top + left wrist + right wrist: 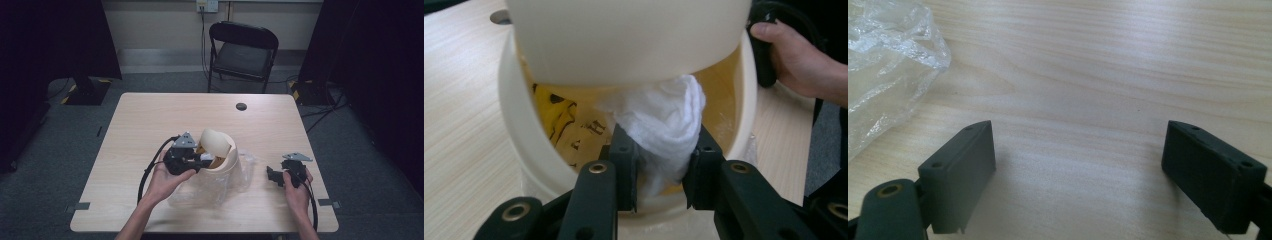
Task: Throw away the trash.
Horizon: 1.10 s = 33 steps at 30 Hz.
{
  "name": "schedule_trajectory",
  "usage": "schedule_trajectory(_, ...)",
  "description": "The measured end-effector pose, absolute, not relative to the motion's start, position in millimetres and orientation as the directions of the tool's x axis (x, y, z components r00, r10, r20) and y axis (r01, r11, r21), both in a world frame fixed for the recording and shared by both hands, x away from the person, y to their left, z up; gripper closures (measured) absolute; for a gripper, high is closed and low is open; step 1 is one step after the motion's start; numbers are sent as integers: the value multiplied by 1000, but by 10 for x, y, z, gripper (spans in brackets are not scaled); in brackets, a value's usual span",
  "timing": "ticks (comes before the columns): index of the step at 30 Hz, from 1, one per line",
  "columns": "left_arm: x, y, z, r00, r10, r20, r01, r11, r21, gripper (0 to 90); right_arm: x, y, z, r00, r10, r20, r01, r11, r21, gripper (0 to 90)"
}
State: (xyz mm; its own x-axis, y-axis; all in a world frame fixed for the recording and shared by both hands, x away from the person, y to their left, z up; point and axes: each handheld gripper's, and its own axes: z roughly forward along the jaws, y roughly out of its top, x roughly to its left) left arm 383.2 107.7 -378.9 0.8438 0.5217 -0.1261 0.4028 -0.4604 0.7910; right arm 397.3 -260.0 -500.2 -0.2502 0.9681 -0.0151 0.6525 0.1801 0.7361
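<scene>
White cloth gripped inside a cream bin

Left gripper (659,165) clamps the white cloth (664,120) within the cream bin (519,135); right gripper (1078,175) gapes released over the table (1088,75).

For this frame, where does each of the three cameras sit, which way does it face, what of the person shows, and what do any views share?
High view: above the person's side, looking forward and down on the table; both forearms, left gripper, right gripper.
Left gripper view: rides the left gripper, facing into the cream bin; jaws shut on white cloth; the other hand beyond.
Right gripper view: rides the right gripper, jaws apart over bare wood.
Shared: clear plastic bag in high and right gripper views.
</scene>
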Motion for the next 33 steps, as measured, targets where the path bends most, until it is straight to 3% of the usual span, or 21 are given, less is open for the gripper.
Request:
schedule_trajectory(20,3928,935,-3786,800,587,-121,462,-475,749,585,3973,-2600,-5003,-250,968,-16,652,180,736,131)
schedule_trajectory(27,3964,847,-3778,804,594,-36,422,-527,737,486,3973,-2600,-5003,-250,968,-17,652,181,737,131)
schedule_trajectory(33,3975,912,-3778,810,579,-95,440,-492,751,449,3973,-2600,-5003,-249,968,-16,652,180,736,131)
